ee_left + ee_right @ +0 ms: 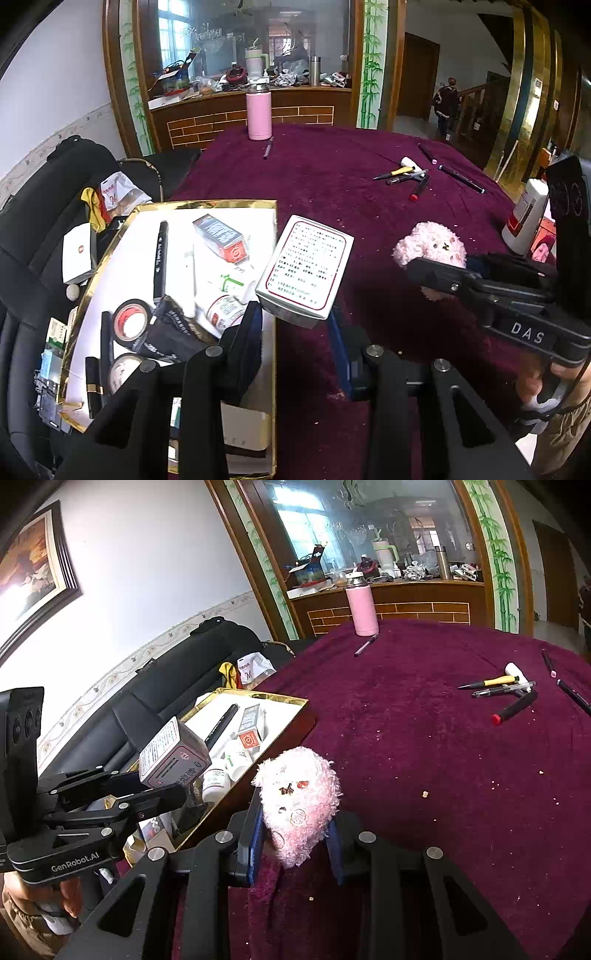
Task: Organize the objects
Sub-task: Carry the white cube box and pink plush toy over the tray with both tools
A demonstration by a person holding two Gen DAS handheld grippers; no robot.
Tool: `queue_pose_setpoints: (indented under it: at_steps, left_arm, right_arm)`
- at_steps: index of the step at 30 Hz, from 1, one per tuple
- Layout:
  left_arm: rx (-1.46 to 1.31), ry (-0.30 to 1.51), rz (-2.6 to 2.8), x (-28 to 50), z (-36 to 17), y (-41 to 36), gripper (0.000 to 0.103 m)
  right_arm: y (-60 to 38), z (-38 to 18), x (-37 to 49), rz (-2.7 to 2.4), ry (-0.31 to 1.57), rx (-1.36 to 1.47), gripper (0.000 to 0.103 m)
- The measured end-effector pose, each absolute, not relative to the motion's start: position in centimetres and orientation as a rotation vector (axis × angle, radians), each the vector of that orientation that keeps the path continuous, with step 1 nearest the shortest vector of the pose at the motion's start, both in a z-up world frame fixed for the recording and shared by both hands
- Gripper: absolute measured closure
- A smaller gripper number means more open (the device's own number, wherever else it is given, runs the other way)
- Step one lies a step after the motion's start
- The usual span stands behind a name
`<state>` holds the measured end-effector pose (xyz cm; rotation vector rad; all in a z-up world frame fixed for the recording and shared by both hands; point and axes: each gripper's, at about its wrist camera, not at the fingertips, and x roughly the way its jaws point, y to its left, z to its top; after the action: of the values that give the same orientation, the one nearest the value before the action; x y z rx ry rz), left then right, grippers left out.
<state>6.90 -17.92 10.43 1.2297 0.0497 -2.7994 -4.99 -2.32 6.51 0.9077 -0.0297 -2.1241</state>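
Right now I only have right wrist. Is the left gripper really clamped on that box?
Observer: Yes. On left wrist, the left gripper has a pad on each side of the box.
Operator: What's at the near end of the tray? It's blocked for me.
Observer: The near end of the tray is crowded. One tape roll lies there, with a second roll nearer the camera.
Operator: Anything off my right edge?
Observer: A white bottle stands on the table, right of the pink plush.
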Motion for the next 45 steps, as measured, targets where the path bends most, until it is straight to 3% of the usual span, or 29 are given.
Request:
queue_pose_setpoints:
  at_steps: [26,45]
  left_arm:
    - [1.155,0.082,-2.668,10.2,11.7,-24.5,0.068]
    - [1.188,0.135,-2.546,10.5,9.8,-30.2,0.068]
  right_arm:
    - [-6.0,7.0,-3.9,-2.075,0.08,0.893,0.071]
    - [-11.1,6.0,-3.3,-1.993,0.18,0.924,0.071]
